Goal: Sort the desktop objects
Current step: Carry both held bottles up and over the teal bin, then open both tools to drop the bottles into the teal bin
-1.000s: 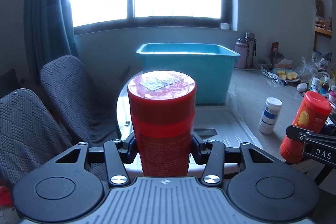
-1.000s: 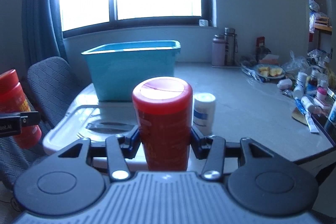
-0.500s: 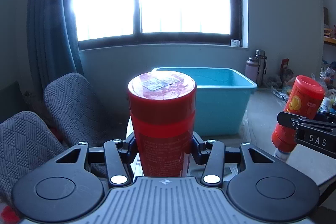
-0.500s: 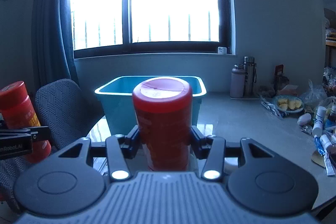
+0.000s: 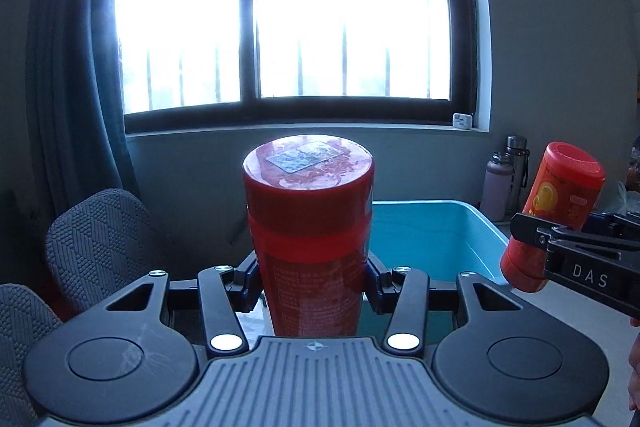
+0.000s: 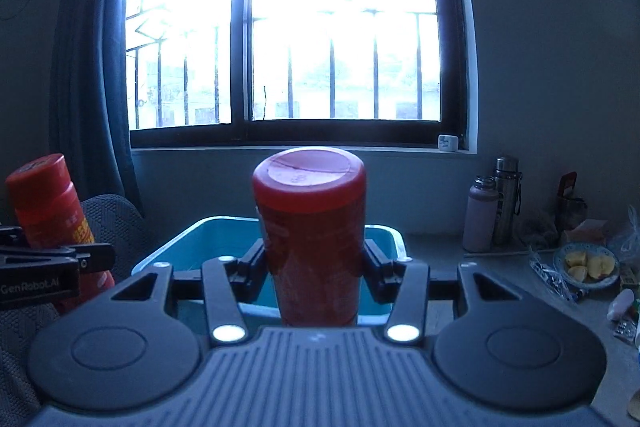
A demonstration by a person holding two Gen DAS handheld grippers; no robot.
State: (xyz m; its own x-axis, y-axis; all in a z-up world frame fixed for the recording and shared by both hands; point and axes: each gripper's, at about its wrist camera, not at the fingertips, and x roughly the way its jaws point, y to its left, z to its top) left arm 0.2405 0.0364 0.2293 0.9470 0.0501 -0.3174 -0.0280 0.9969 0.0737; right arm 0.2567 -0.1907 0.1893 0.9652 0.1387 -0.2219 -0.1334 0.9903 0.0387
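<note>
While I hold both grippers up facing the barred window [image 5: 288, 15], this is what I see:
Surface: grey desk [image 6: 500, 279]; teal bin [image 6: 192, 243] at its far left, plate of cut fruit [image 6: 586, 265] and two flasks [image 6: 494, 203] at right.
Left gripper [image 5: 310, 273]: clamped on an upright red canister [image 5: 310, 227], near side of the bin.
Right gripper [image 6: 312, 263]: clamped on a second red canister [image 6: 312, 223].
Hidden: both canister bases; bin floor.
Writing: "DAS", "GenRobot.AI" on the gripper sides; canister print unreadable.
</note>
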